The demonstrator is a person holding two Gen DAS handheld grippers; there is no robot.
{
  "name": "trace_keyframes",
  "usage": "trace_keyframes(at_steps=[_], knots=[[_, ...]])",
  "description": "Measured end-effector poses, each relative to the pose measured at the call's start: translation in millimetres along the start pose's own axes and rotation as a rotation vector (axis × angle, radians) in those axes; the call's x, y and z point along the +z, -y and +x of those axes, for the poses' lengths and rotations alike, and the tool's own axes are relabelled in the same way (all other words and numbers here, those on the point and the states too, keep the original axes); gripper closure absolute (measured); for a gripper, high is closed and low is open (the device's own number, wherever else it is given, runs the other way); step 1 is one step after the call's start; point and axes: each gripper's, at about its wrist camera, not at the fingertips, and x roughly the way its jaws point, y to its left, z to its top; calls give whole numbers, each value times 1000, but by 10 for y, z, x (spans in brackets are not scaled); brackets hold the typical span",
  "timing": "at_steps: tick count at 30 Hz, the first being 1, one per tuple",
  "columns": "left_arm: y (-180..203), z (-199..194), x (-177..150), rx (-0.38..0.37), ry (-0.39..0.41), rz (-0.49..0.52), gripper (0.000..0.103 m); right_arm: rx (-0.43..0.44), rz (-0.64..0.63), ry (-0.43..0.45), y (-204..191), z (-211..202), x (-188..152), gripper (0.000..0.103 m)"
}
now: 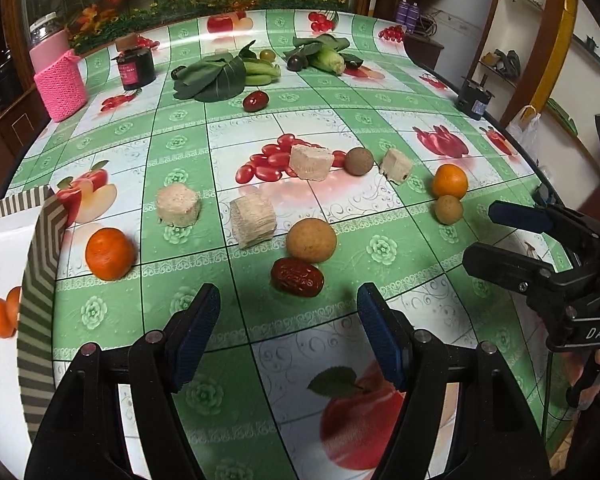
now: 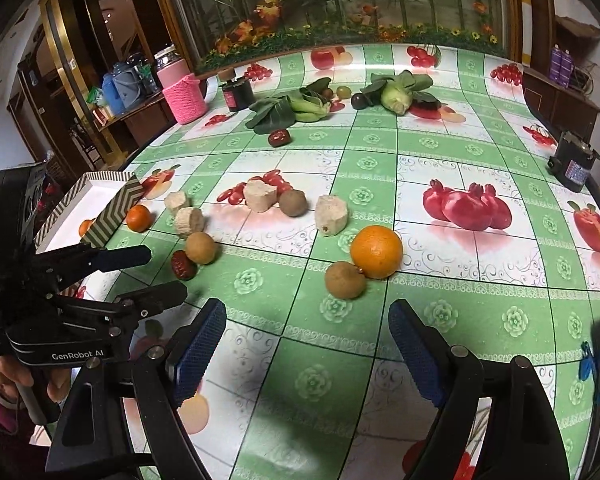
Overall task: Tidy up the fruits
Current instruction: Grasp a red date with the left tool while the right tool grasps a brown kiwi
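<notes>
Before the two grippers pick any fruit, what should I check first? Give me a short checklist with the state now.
1. Left gripper jaws open, nothing held: ok.
2. Right gripper jaws open, nothing held: ok.
3. Red date just ahead of the left jaws, unobstructed: ok.
4. Small brown fruit apart from the big orange: not ok, they touch.
5. Striped box has room: ok.
6. Fruit firmness: cannot tell.
</notes>
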Motion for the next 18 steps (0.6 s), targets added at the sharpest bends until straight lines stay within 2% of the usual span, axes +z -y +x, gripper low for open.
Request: trace_keyframes(at_steps=[5, 11, 13, 14, 15, 16, 18], knots=[[11, 57, 12, 6, -8, 7, 33, -16, 2, -15, 45, 126, 52, 21], [13, 90, 27, 11, -8, 17, 34, -35, 22, -33, 135, 278, 112, 35], [20, 93, 31, 19, -1, 24, 41, -36, 28, -33, 152, 311, 120, 42], [21, 91, 32, 24, 3, 29, 50, -44, 20, -28, 148, 317, 124, 46], [21, 85, 32, 31, 8, 34, 57, -51, 16, -27, 147, 324, 128, 55], [15, 83, 34, 33, 9, 35, 61, -56, 14, -25, 150, 327, 130, 66], [-2, 73, 32, 34, 15, 36, 74, -68, 16, -23, 176, 327, 132, 75]])
